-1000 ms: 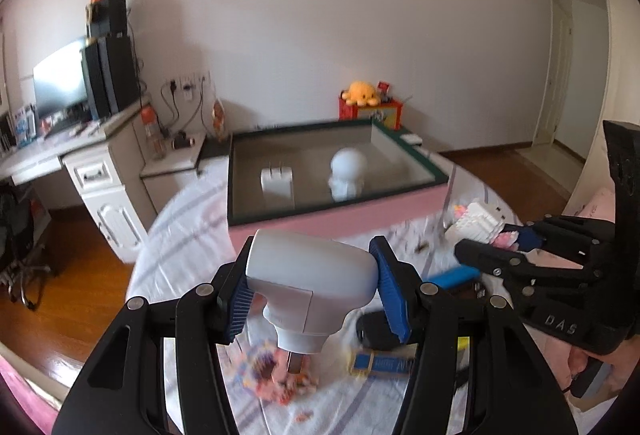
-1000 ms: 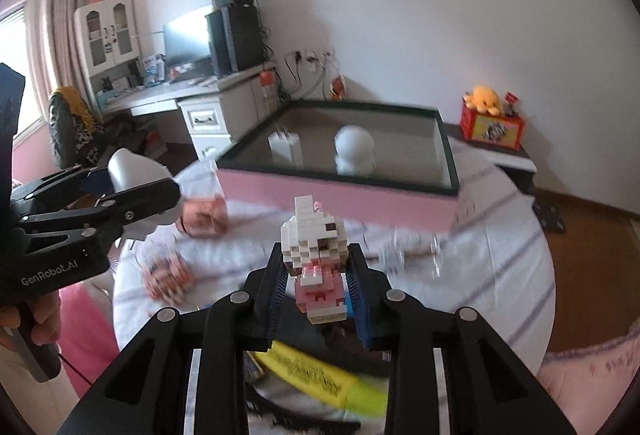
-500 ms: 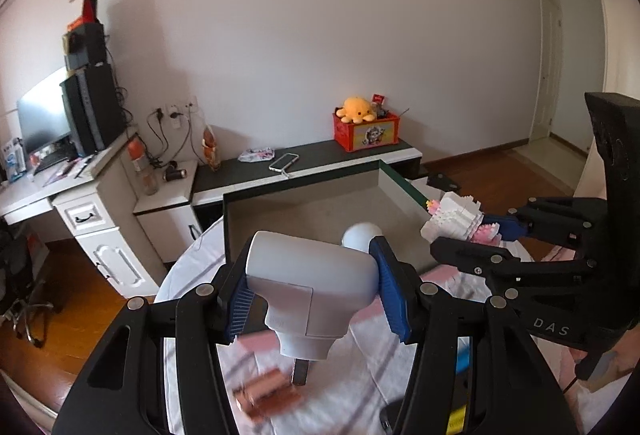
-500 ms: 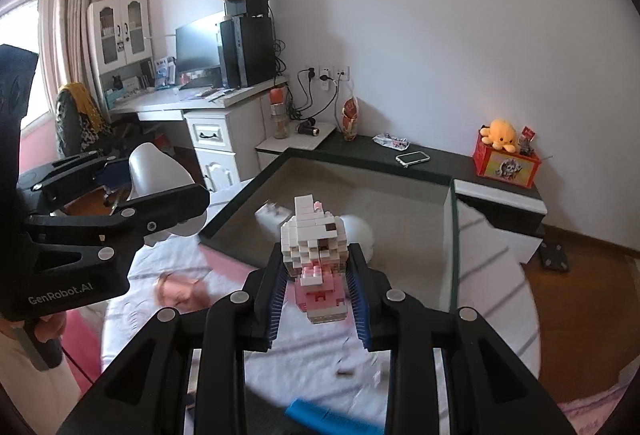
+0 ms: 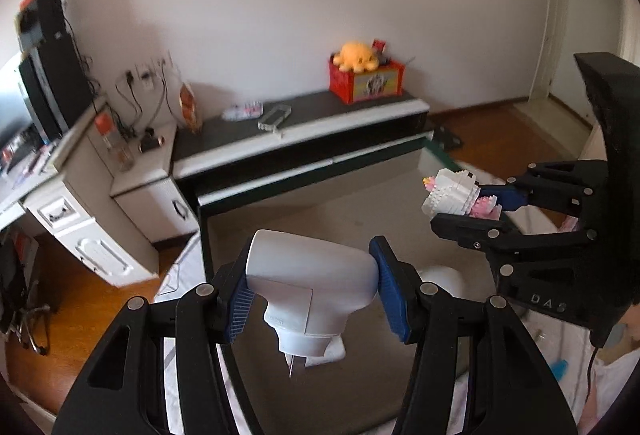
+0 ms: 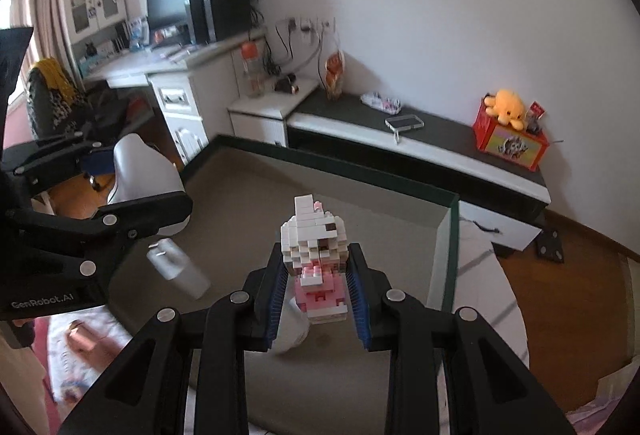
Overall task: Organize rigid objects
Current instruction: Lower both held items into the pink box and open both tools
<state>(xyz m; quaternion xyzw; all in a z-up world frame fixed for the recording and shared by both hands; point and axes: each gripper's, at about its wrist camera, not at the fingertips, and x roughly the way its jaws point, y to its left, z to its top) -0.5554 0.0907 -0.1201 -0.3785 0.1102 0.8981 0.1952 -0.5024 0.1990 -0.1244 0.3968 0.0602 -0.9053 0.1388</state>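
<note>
My left gripper point(image 5: 314, 297) is shut on a white plug adapter point(image 5: 310, 289), its metal prong pointing down, above the grey floor of the open box point(image 5: 320, 207). The right gripper point(image 6: 318, 293) is shut on a white and pink brick figure point(image 6: 316, 255), also above the box point(image 6: 360, 203). Each gripper shows in the other's view: the left one point(image 6: 132, 187) with the adapter point(image 6: 140, 171) at the left edge, the right one point(image 5: 476, 205) with the figure point(image 5: 454, 193) at the right. Inside the box lie a white charger point(image 6: 178, 269) and a white round object point(image 5: 440, 281), both partly hidden.
The box has dark green rims point(image 6: 452, 231) and sits on a striped white cloth point(image 6: 492, 299). A copper-coloured item point(image 6: 86, 341) lies on the cloth at the left. Beyond are a low black-and-white cabinet point(image 5: 320, 127) with a red toy box point(image 5: 366, 81), a desk point(image 6: 172, 75) and wooden floor point(image 5: 92, 299).
Both grippers have travelled forward from over the cluttered cloth to above the inside of the box, each still holding its object. The box now fills the lower part of both views.
</note>
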